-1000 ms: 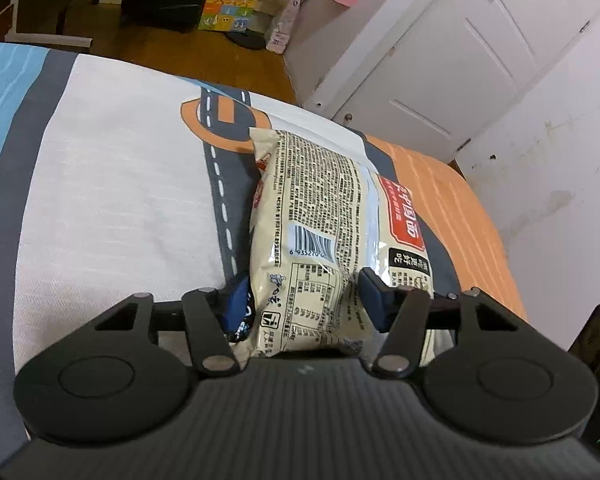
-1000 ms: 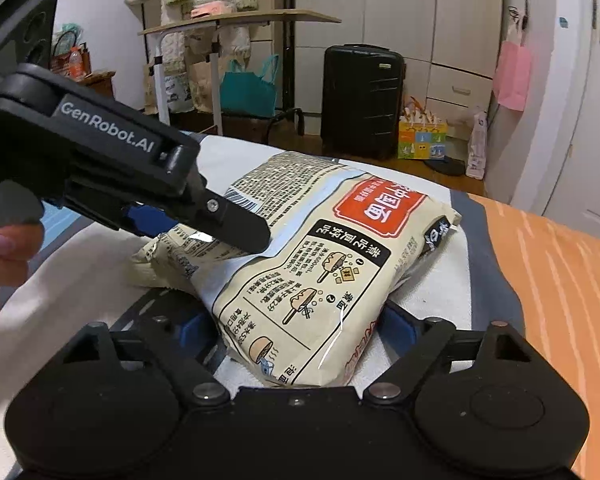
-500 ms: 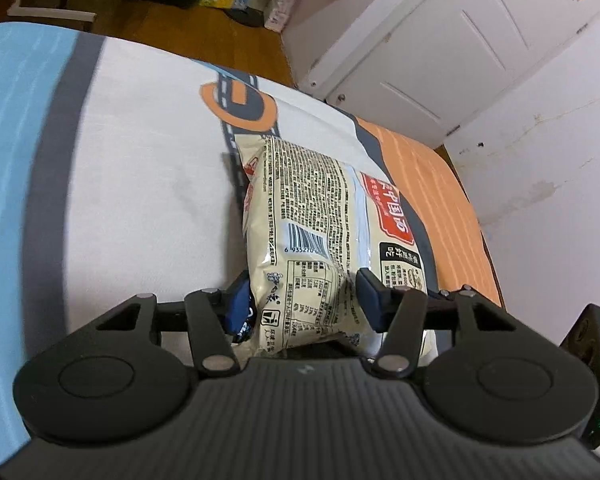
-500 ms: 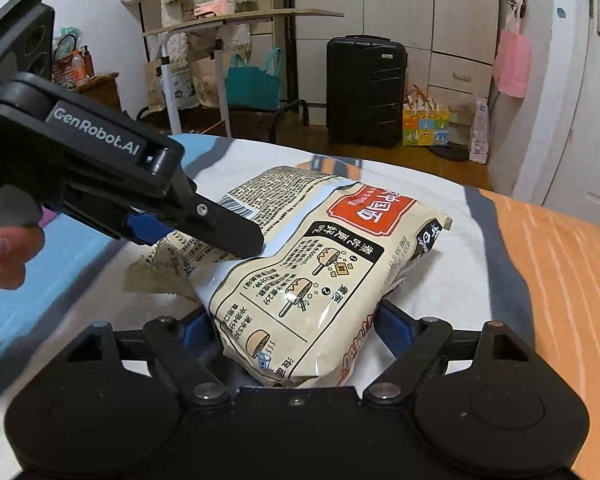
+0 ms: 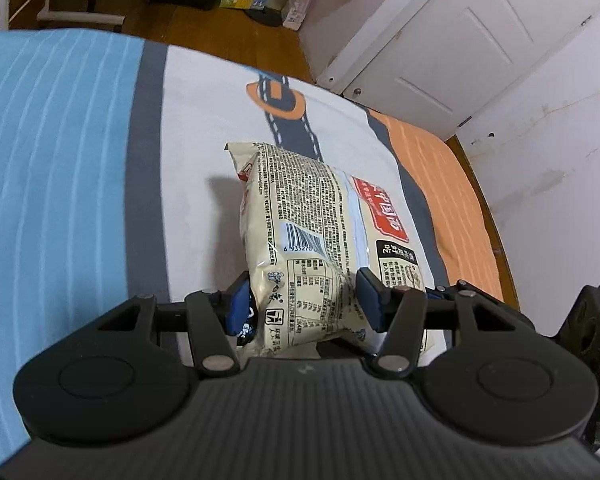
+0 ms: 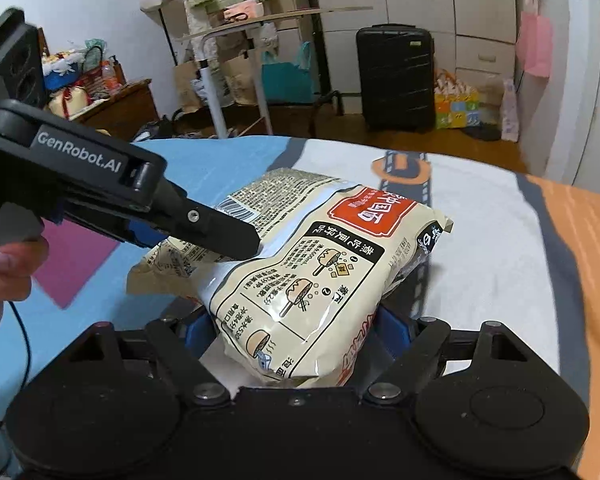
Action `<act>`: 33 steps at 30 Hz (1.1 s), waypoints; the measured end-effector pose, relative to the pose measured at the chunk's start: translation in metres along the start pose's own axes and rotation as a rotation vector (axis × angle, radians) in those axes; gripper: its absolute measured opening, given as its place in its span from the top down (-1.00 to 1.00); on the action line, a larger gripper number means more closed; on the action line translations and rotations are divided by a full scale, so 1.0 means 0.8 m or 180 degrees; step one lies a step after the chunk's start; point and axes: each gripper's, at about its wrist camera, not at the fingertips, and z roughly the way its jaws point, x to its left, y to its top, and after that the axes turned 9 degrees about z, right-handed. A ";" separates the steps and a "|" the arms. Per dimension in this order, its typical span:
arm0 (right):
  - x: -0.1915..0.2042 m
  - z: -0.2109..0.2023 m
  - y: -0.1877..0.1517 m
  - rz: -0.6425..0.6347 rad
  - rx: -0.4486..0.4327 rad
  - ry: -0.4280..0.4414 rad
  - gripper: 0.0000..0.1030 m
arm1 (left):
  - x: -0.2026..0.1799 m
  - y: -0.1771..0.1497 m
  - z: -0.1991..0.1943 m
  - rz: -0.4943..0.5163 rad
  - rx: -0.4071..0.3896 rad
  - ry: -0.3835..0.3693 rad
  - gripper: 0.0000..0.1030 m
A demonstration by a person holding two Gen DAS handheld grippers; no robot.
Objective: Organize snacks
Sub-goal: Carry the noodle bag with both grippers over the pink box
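One cream noodle pack with a red label and a barcode hangs above the bed, held from two sides. My left gripper is shut on its near end, blue pads pressing both sides of the pack. In the right wrist view the same noodle pack sits between the pads of my right gripper, which is shut on its other end. The left gripper reaches in from the left, its upper finger lying across the pack's crumpled edge. A hand holds that gripper's handle.
Below lies a bed sheet with blue, white and orange bands and a road print. A purple flat item rests on the blue part. A white wall and door stand past the bed's far side. A black suitcase stands on the floor.
Both grippers have risen with the pack, which now hangs higher above the sheet. More of the blue band and the purple item have come into view.
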 end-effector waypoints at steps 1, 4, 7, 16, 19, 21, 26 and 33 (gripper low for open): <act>0.006 -0.004 -0.004 -0.0032 0.0002 0.0014 -0.66 | 0.000 -0.005 -0.007 -0.0002 0.0007 0.0014 -0.04; 0.024 -0.011 -0.010 -0.0092 0.0039 0.0043 -0.66 | -0.002 -0.020 -0.026 -0.0010 0.0029 0.0085 -0.04; 0.038 -0.021 -0.015 -0.0092 0.0071 0.0100 -0.66 | -0.003 -0.033 -0.049 -0.0028 0.0023 0.0141 -0.04; 0.085 -0.049 -0.024 -0.0243 0.0150 0.0315 -0.66 | -0.015 -0.060 -0.114 -0.0093 0.0070 0.0448 -0.04; 0.103 -0.054 -0.026 -0.0321 0.0162 0.0370 -0.66 | -0.013 -0.067 -0.134 -0.0134 0.0051 0.0498 -0.04; 0.114 -0.059 -0.025 -0.0368 0.0182 0.0402 -0.66 | -0.010 -0.073 -0.146 -0.0174 0.0034 0.0504 -0.04; 0.143 -0.068 -0.022 -0.0535 0.0178 0.0467 -0.66 | -0.001 -0.088 -0.180 -0.0265 -0.0104 0.0508 -0.04; 0.192 -0.072 0.006 -0.0846 0.0109 0.0545 -0.66 | 0.019 -0.091 -0.233 -0.0358 -0.0416 0.0543 -0.04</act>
